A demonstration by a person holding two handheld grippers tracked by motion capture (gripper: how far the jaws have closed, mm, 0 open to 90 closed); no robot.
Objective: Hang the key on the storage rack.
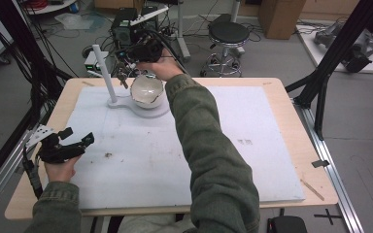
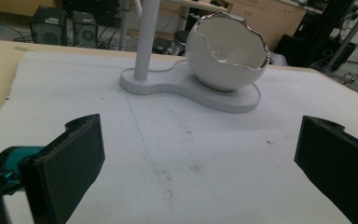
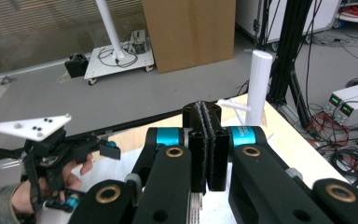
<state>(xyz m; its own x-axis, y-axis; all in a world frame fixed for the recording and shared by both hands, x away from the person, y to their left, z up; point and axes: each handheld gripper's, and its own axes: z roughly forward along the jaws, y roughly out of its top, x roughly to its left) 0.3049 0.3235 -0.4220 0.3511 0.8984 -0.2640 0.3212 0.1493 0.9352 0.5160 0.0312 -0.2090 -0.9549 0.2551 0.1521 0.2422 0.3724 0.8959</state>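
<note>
White eggshell-shaped bowl (image 1: 147, 91) on its stand base beside the post (image 1: 104, 73), right gripper (image 1: 126, 65) just behind the bowl, jaws pressed together, empty, left gripper (image 1: 80, 138) well in front, jaws wide apart, empty

A wooden table (image 1: 291, 141) carried a white foam mat (image 1: 252, 165); on the mat sat a white stand (image 1: 148, 110).

The right arm reaches across to the far left, and the right gripper (image 3: 206, 144) has its jaws pressed together, apparently on nothing. The left gripper (image 1: 75, 139) rests near left, its jaws wide apart.
</note>
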